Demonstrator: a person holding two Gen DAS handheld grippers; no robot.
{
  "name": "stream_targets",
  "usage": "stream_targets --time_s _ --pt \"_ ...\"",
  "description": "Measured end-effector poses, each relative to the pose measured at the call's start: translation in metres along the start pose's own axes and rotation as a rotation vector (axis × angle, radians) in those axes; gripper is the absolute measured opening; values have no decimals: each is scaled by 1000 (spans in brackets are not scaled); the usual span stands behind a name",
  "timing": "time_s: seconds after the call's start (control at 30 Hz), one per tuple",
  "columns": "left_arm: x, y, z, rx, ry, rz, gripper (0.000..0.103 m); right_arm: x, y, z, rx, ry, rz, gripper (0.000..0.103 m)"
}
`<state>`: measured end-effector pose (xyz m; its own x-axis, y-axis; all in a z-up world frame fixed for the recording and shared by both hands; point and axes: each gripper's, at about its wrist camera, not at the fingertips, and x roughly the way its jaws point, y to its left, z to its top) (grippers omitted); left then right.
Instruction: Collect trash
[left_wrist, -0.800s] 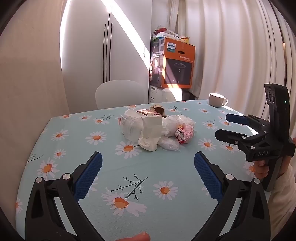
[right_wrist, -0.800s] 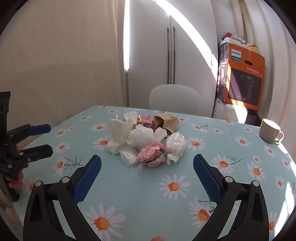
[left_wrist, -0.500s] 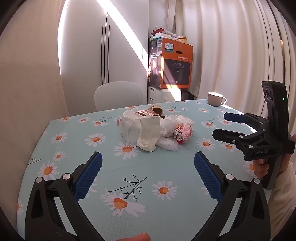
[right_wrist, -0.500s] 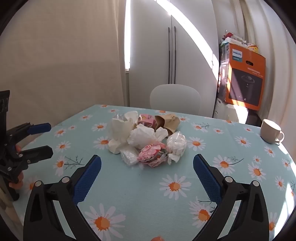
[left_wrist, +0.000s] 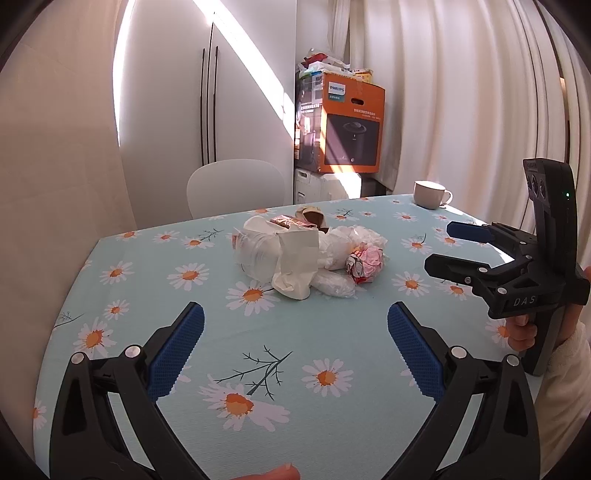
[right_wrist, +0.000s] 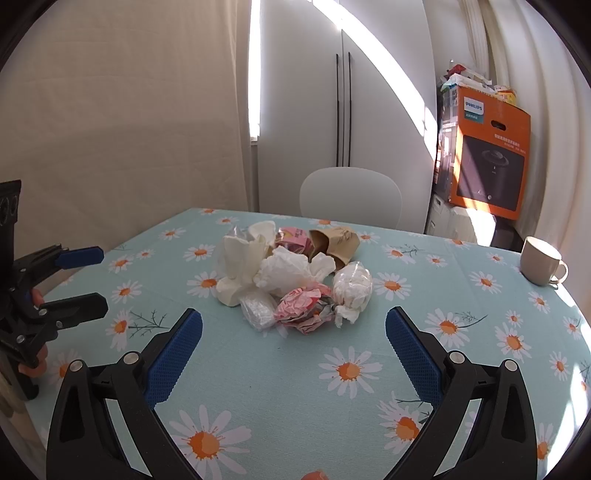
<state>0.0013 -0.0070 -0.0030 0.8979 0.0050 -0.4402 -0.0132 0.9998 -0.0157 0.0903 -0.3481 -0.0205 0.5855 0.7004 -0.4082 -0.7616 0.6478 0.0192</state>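
A pile of trash lies in the middle of the daisy-print table: crumpled white tissues, clear plastic wraps, a crumpled pink wrapper and a crushed brown paper cup. The pile also shows in the right wrist view. My left gripper is open and empty, above the table short of the pile. My right gripper is open and empty, also short of the pile. Each gripper shows in the other's view, the right one and the left one.
A cream mug stands near the table's far right edge. A white chair is behind the table. An orange Philips box sits on stacked items by the wall. Curtains hang at the right.
Both grippers have drifted slightly; the pile sits a little lower in the left wrist view. Nothing was taken hold of.
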Motion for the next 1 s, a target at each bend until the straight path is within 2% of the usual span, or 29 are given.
stream_targets --time_s 1.0 --pt "2 1 0 -10 5 -8 97 2 0 0 -2 5 6 96"
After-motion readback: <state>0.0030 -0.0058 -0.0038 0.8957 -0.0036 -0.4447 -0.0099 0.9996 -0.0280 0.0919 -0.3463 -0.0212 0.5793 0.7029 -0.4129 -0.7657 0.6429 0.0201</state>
